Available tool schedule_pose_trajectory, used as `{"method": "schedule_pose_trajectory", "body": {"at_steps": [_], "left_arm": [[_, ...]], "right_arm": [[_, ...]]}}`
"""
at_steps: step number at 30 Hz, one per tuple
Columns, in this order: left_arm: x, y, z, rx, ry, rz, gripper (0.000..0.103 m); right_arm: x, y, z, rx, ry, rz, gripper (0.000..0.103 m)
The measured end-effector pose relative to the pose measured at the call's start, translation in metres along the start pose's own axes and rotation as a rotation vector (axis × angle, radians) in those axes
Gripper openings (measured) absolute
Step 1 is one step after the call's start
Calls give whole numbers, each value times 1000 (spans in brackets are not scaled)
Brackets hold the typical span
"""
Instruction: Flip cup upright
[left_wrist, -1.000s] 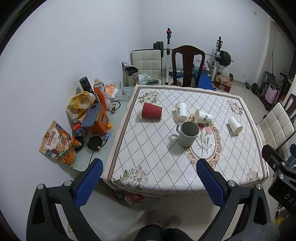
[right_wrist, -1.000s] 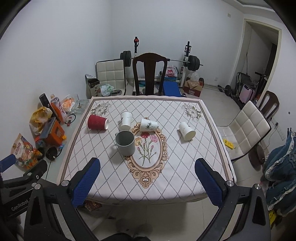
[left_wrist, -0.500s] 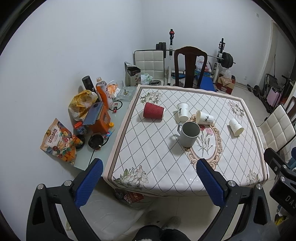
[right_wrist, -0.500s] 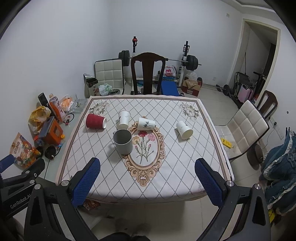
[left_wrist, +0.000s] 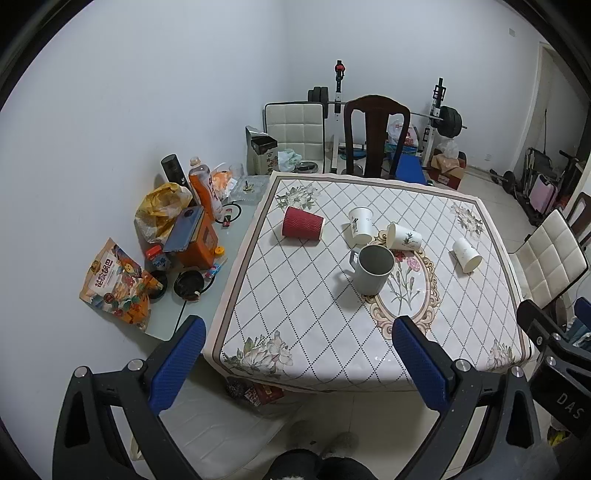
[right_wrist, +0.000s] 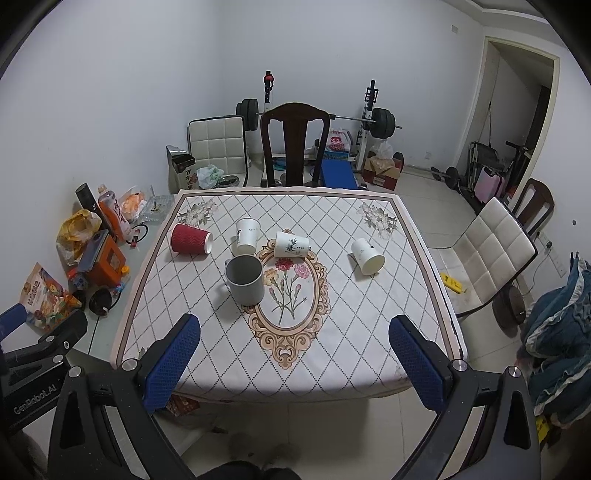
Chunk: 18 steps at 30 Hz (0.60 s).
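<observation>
On the table (left_wrist: 295, 295) (right_wrist: 332, 350) a red ribbed paper cup (left_wrist: 302, 223) (right_wrist: 191, 239) lies on its side. A white paper cup (left_wrist: 360, 225) (right_wrist: 246, 235) stands upright. A second white cup (left_wrist: 403, 237) (right_wrist: 291, 244) and a third (left_wrist: 467, 255) (right_wrist: 367, 256) lie on their sides. A grey mug (left_wrist: 372, 269) (right_wrist: 244, 280) stands upright. My left gripper (left_wrist: 297, 354) and right gripper (right_wrist: 295, 350) are open and empty, in front of the table's near edge, well short of the cups.
A side surface left of the table holds a snack bag (left_wrist: 114, 284), orange box (left_wrist: 194, 240), bottles (left_wrist: 201, 188) and a yellow bag (left_wrist: 162, 206). A dark wooden chair (right_wrist: 293, 144) stands behind the table, a white chair (right_wrist: 491, 251) to the right, gym gear at the back.
Both grippers have drawn back slightly from the table and shifted, so the table sits a little further off in both views. The cups and mug have not moved.
</observation>
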<state>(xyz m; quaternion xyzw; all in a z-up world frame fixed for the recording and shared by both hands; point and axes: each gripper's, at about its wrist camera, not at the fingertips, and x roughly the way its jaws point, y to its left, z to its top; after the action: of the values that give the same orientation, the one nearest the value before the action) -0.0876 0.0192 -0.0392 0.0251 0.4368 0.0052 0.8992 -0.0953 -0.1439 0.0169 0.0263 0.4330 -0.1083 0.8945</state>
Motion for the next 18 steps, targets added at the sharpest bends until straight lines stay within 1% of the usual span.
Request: {"method": "schedule_pose_trajectory", "body": {"at_steps": [6,18], "left_arm": [[0,-1,0,2,-2,4,103],[0,-1,1,-1,-2,6,103]], "right_arm": [[0,-1,-7,3,5,1,103],[1,-2,-6,3,8,3,103]]}}
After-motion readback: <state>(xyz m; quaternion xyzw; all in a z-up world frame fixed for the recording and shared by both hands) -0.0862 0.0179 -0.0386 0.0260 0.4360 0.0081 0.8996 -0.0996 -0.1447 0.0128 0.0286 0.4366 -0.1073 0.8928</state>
